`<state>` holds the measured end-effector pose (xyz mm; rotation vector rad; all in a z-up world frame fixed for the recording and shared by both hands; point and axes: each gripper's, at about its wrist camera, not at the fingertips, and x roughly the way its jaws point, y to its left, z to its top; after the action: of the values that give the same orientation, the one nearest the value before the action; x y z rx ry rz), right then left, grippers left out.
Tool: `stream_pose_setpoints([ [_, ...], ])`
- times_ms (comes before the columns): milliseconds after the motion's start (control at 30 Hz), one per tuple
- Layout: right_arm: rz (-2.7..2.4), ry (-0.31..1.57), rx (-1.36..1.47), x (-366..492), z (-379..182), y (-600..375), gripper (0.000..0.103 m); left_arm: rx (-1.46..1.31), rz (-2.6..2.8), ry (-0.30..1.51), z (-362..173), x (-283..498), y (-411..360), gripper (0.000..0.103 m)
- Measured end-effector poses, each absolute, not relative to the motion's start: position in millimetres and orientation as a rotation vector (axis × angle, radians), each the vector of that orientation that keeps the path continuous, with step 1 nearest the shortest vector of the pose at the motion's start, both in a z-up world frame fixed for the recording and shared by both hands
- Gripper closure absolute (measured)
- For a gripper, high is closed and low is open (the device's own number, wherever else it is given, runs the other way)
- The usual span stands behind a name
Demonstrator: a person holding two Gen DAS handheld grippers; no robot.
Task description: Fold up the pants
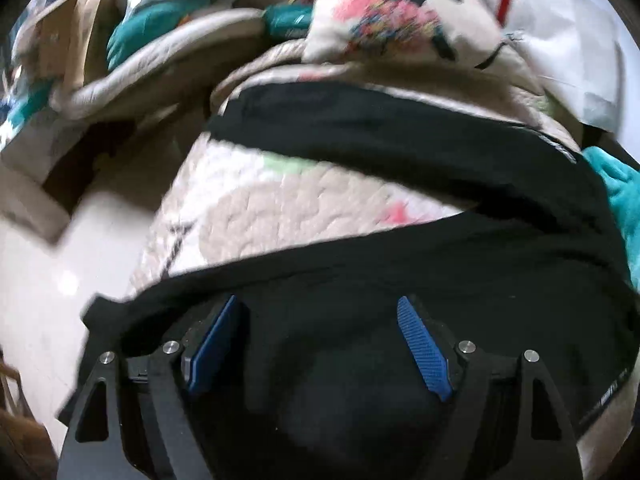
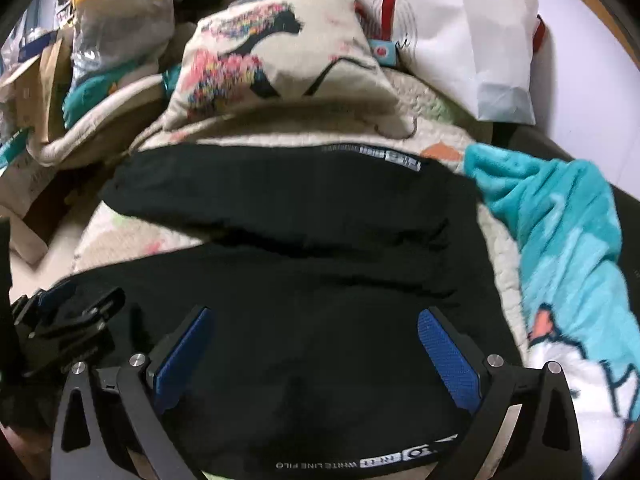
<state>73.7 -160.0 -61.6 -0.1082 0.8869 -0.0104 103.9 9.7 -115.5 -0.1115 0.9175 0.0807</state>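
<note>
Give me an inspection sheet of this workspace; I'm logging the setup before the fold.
Surface: quilt on a bed, cream with colored patches.
Job's things: black pants spread across the quilt, printed band at the near edge.
Clutter: patterned pillow, white bag, teal blanket at the right.
Grippers: left gripper and right gripper both open over the pants, holding nothing.
Cables: nothing seen.
Surroundings: boxes and bags piled left of the bed; pale floor.
</note>
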Motion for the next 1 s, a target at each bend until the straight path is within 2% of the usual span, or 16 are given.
stream_pose_setpoints([
  [33, -0.012, 0.89, -0.095, 75.2, -65.7, -159.7, 0.0, -0.11, 0.094, 0.894, -116.0, 101.4, 10.6, 0.017],
  [100, -0.013, 0.898, -0.065, 75.6, -73.2, -158.6, 0.0, -0.096, 0.114, 0.911, -120.8, 102.1, 10.7, 0.0],
  [300, -0.01, 0.936, -0.026, 74.0, -85.7, -155.3, 0.0, -0.116, 0.095, 0.907, -127.2, 100.1, 17.8, 0.0],
  [600, -0.025, 0.914, 0.041, 74.7, -72.6, -163.1, 0.0, -0.12, 0.093, 0.911, -126.0, 101.8, 14.7, 0.0],
  [1000, -0.021, 0.904, 0.007, 81.1, -73.0, -162.4, 0.0, -0.119, 0.095, 0.911, -125.9, 103.7, 14.2, 0.0],
])
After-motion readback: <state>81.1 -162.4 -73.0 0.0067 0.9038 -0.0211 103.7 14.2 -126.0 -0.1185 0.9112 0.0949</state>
